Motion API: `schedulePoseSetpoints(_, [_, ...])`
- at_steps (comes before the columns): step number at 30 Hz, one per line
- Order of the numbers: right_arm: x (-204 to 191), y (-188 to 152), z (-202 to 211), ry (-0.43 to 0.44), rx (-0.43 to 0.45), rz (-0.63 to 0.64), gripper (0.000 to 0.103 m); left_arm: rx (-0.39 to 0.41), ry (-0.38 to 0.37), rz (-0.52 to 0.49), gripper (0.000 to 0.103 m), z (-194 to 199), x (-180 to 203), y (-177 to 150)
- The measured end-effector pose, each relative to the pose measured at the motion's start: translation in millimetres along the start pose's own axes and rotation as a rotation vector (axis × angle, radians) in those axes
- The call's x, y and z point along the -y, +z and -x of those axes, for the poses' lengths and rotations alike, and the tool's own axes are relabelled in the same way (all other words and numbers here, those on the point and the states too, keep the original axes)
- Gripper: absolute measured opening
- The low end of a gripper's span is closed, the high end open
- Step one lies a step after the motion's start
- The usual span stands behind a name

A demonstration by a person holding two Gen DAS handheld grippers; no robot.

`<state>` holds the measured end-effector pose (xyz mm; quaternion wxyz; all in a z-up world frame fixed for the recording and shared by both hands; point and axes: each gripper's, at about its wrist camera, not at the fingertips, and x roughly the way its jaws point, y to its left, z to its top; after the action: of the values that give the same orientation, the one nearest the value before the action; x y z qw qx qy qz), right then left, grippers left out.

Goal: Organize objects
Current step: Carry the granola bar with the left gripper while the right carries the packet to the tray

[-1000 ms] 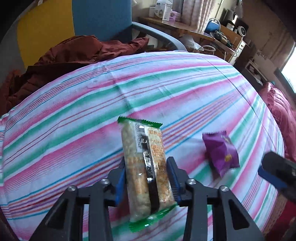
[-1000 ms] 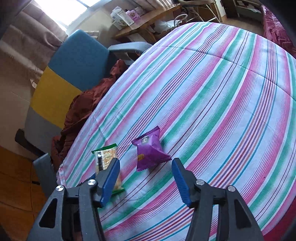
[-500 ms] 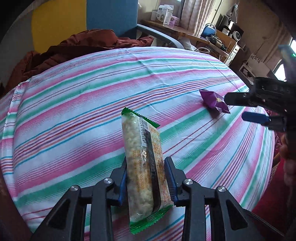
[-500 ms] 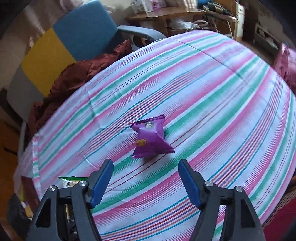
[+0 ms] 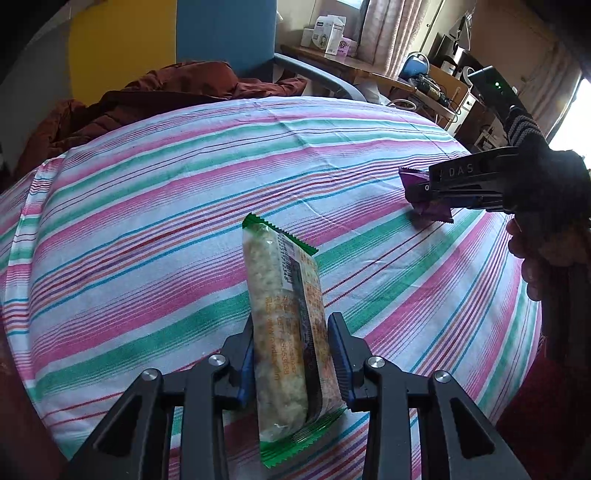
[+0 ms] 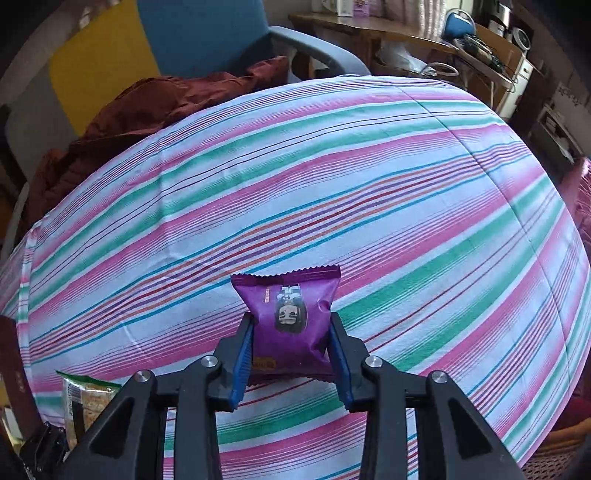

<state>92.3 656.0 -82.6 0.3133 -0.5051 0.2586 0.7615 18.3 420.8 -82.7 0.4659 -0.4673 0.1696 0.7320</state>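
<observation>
- Left gripper (image 5: 291, 350): fingers (image 5: 245, 360) clamped on the long sides of a green-edged cereal bar packet (image 5: 286, 328). Packet stands up along the fingers, top seal toward 12 o'clock, bottom seal hanging below the pads at 6 o'clock.
- Packet is clear-fronted with grainy pale contents, a barcode strip and orange print visible.
- Right gripper (image 6: 291, 349): jaws closing, blue pads against both sides of a purple snack pouch (image 6: 290, 321). Pouch is slightly pinched at the right edge; serrated top seal points to 12 o'clock.
- In the left wrist view the purple pouch sits at 2 o'clock, low over the cloth, between the right gripper's fingers; whether it touches the cloth I cannot tell.
- A person's hand (image 5: 543, 254) holds the right gripper's handle at 3 o'clock.
- In the right wrist view the cereal bar packet shows at 7 o'clock, well apart from the pouch.
- Surface under both: striped cloth (image 6: 332, 177), pink, green and white bands.
- At 11 o'clock past the cloth edge: rust-brown fabric (image 6: 159, 103) heaped on a blue and yellow chair (image 6: 199, 33).
- At 1 o'clock: cluttered wooden desk (image 6: 373, 26).
</observation>
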Motion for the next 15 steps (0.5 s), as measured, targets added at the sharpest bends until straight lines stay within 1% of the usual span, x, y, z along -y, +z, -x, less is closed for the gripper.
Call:
schedulePoseSetpoints(7, [-28,-3,6,0.006,0.040,0.134,0.037,-0.005,0.056,0.014,0.029,22,-6,-19])
schedulePoseSetpoints(9, [-32,-5,8,0.017,0.045,0.156,0.037,0.009,0.067,0.022,0.024,32,-11,-24])
schedulePoseSetpoints(11, [-38,-8,11,0.024,0.055,0.187,0.037,0.030,0.086,0.024,0.023,45,-14,-28])
schedulePoseSetpoints(15, [-51,-10,10,0.024,0.055,0.239,0.037,0.069,0.110,0.016,0.023,66,-19,-36])
